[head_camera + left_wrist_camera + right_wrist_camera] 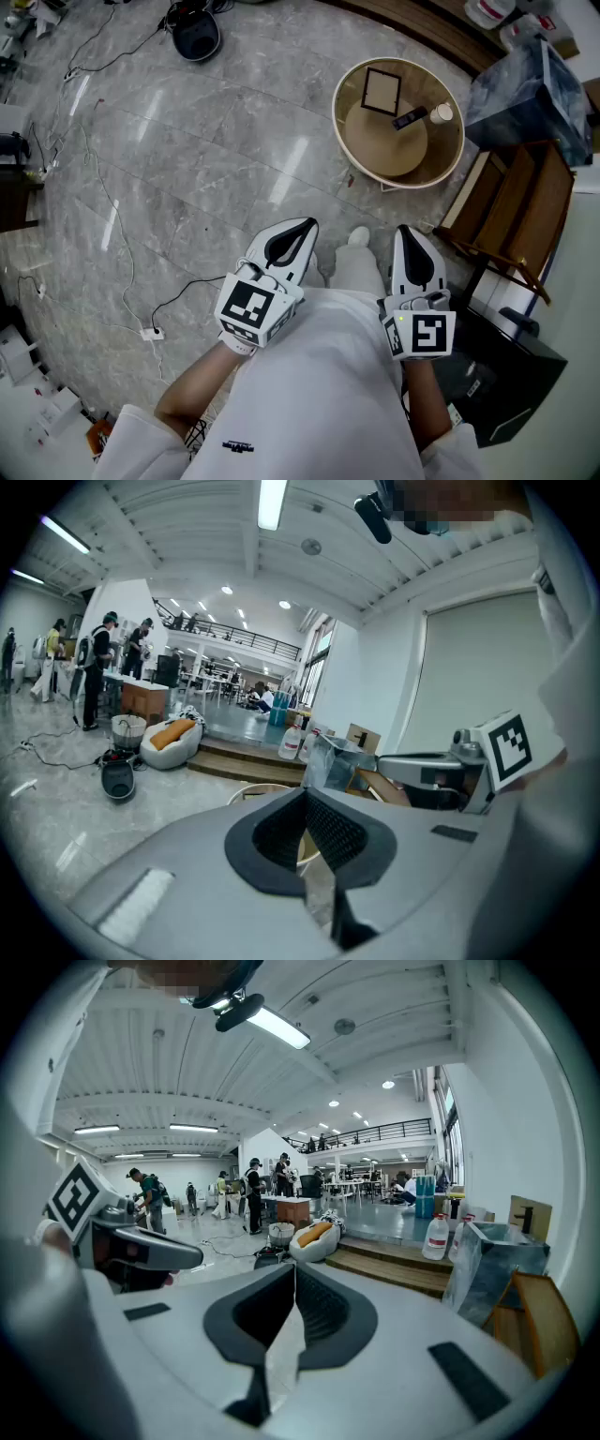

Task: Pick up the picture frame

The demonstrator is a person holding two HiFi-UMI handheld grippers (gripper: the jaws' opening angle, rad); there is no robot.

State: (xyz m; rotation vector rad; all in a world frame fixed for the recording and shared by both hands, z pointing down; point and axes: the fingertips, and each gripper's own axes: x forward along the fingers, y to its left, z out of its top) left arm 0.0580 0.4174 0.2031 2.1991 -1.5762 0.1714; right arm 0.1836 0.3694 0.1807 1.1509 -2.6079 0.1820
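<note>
The picture frame, dark-edged with a pale middle, lies on a round wooden table at the upper right of the head view. A small dark device and a white cup sit beside it. My left gripper and right gripper are held close to the person's body, well short of the table, side by side. Both are shut with nothing between the jaws. In the left gripper view the left gripper points toward the table's rim; the frame is hidden there. The right gripper faces the open hall.
Cables and a power strip trail over the marble floor on the left. A dark bag lies at the top. A wooden rack, a black box and a plastic-wrapped bin crowd the right. People stand far off.
</note>
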